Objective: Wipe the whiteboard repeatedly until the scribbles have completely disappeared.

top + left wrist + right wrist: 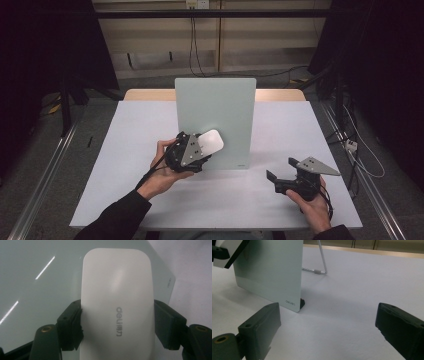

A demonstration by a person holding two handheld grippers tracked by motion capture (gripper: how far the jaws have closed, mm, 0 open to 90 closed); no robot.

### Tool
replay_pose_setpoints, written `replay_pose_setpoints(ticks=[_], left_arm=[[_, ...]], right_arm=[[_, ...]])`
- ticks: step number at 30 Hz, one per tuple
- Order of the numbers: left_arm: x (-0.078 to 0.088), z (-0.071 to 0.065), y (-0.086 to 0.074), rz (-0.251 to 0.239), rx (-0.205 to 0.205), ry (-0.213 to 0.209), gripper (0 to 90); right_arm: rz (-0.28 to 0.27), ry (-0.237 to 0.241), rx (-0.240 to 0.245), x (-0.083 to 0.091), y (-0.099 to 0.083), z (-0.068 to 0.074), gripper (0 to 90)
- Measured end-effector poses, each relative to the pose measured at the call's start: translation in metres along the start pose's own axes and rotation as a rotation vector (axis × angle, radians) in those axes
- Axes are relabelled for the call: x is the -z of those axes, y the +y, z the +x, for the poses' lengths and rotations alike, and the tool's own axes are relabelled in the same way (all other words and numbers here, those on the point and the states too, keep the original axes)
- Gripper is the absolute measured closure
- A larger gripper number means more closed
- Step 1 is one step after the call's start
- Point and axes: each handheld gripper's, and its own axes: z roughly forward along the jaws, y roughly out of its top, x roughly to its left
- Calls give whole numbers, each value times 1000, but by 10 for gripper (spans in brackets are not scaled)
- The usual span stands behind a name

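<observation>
Left tongs (117, 322) clenched on white eraser (117, 295) against pale board (216, 117) — right tongs (327, 332) released, on table (125, 165)

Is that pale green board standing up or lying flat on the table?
Standing up. The board rises on its bottom edge from the table, and a wire stand props it from behind.

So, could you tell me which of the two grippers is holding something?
The left gripper: its jaws clamp the white eraser, while the right gripper stands open and empty.

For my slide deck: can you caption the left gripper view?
Left gripper clamps a white eraser against the pale glass board.
</observation>
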Motion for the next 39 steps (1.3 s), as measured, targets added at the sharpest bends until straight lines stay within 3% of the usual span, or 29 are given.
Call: replay_pose_setpoints(ticks=[5,9,13,19,29,39], left_arm=[[7,15,10,-14,5,36,312],[14,30,16,-48,32,71,312],[17,35,17,-58,40,88,312],[13,26,12,-47,15,80,311],[1,1,-1,-1,-21,13,311],[-6,-13,-7,27,-28,-26,311]], right_arm=[[0,1,-1,0,0,0,60],[0,1,0,0,0,0,60],[-1,3,-3,0,0,0,60],[0,3,-2,0,0,0,60],[2,4,-4,-1,0,0,59],[4,5,-3,-1,0,0,59]])
